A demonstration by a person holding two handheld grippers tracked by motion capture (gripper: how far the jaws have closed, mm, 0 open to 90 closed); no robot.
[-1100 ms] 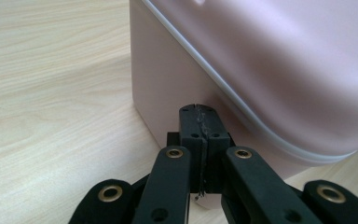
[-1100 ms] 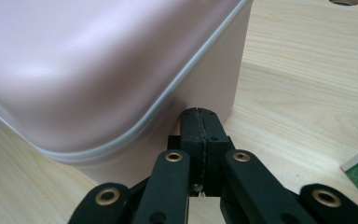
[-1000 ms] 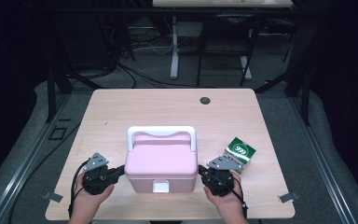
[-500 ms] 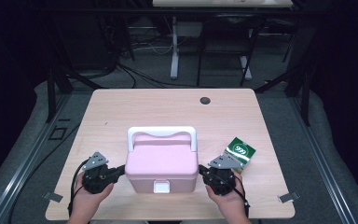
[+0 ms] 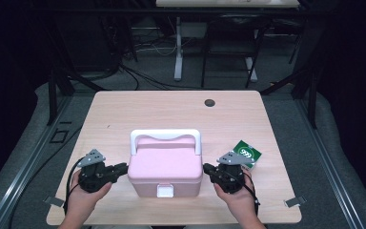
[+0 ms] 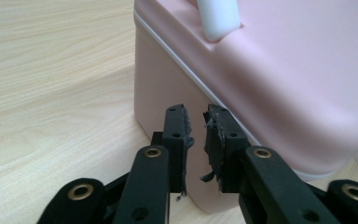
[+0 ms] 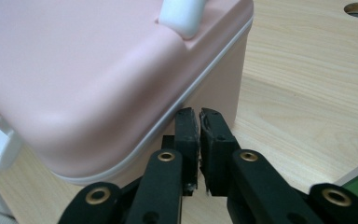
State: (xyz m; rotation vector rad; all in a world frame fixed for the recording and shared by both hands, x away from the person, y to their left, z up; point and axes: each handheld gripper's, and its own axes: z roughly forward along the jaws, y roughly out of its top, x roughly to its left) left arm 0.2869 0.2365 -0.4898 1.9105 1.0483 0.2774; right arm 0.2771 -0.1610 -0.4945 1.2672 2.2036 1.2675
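The pink box [image 5: 165, 167] sits near the front edge of the surface [image 5: 171, 112], about midway across, lid shut, its white latch [image 5: 165, 191] facing the person. It looks like hard, smooth plastic: stiff, probably light if empty, and slick on its rounded sides. The white handle [image 5: 165, 135] arching over the far part of the lid seems the surest place to take hold; the latch is what to work if the lid is to come up.

The left gripper [image 5: 122, 167] rests at the box's left wall, its fingers [image 6: 179, 135] having just parted to a narrow gap, with nothing between them. The right gripper [image 5: 207, 168] stands at the right wall, fingers [image 7: 188, 135] barely cracked apart, also empty.

A green packet [image 5: 246, 153] lies just right of the right hand, so room there is tight. The far half of the surface is open apart from a small dark hole [image 5: 209, 102].
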